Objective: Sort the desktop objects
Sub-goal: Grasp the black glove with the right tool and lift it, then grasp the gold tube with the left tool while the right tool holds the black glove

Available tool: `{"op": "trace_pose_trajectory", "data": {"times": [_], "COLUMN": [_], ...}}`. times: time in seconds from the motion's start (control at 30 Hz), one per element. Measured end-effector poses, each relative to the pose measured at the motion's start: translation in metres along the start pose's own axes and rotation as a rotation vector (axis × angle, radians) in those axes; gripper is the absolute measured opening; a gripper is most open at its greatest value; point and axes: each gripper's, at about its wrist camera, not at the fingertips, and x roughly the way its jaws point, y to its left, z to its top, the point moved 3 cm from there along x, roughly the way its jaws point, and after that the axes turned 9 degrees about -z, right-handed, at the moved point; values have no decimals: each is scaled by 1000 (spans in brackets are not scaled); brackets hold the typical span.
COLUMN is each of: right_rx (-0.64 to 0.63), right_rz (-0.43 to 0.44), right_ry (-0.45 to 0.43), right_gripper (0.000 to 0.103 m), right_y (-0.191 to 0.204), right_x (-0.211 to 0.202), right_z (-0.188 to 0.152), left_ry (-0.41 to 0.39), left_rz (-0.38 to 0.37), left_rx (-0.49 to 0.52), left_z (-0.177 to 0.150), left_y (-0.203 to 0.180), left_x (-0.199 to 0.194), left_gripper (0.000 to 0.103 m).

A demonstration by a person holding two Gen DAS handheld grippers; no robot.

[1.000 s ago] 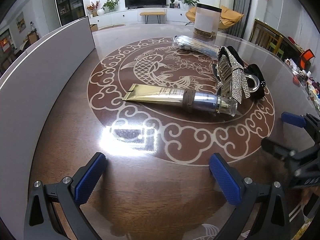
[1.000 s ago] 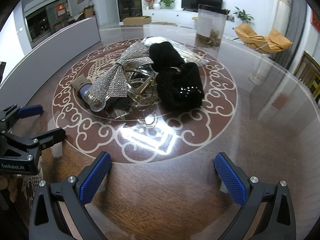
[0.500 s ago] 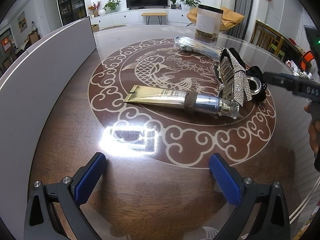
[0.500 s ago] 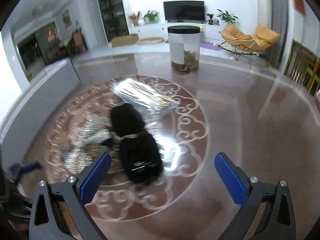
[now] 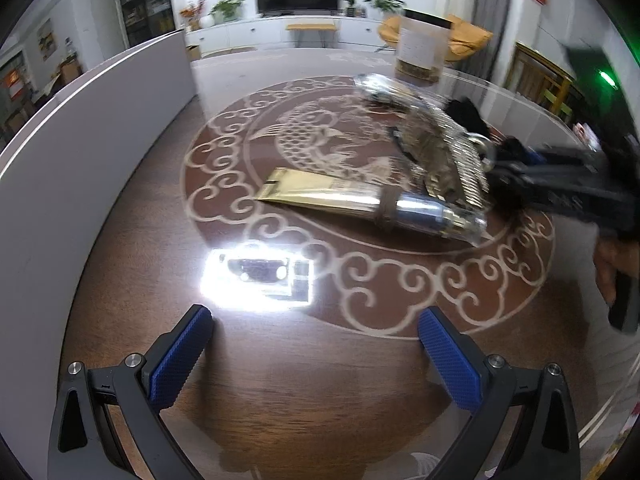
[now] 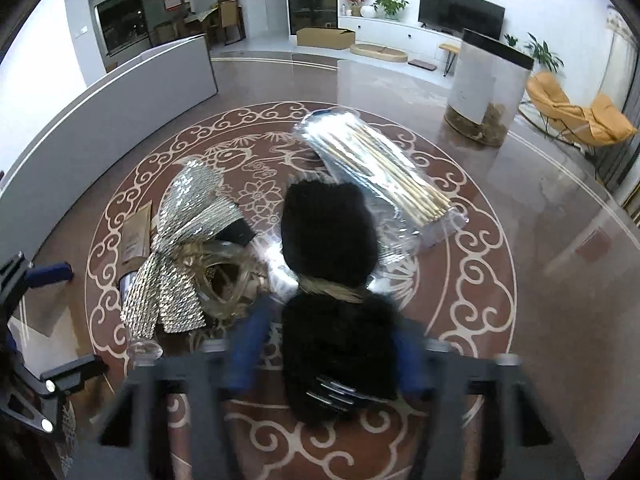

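A black fuzzy hair clip (image 6: 332,300) with a gold band lies in the middle of the table. My right gripper (image 6: 324,344) has its blurred blue fingers on either side of the clip's near half; whether they press it I cannot tell. Beside it lie a silver sequin bow (image 6: 180,256), a gold and silver tube (image 5: 360,204) and a clear bag of wooden sticks (image 6: 384,176). My left gripper (image 5: 316,356) is open and empty, low over the near table, short of the tube. The right gripper also shows in the left wrist view (image 5: 560,184).
A tall clear canister (image 6: 488,88) with a black lid stands at the far side of the table. A grey curved partition (image 5: 80,152) runs along the left edge. A bright lamp reflection (image 5: 256,276) lies on the glossy table top.
My right gripper swung in over the pile, dropped to the black hair clip and narrowed its fingers around it. My left gripper stayed in place.
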Motion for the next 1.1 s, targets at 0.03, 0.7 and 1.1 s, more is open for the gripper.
{"op": "trace_pose_trajectory", "data": {"times": [0.03,0.7,1.1], "right_rx": [4,57,57], "right_rz": [3,-65,-96], "right_ry": [-6,-73,-63], "right_gripper": [41,41,42], "right_y": [1,10,11], "right_x": [-3,-65,-65], "right_z": [-2,-89,-90], "left_ry": [-7,-1,74], "left_rz": [-7,-46,42], "left_rx": [-23,-405,-59], "left_z": [0,61,31], "left_y": [5,7,1], "left_x": [-2,27,20], "left_gripper": [103,103,103]}}
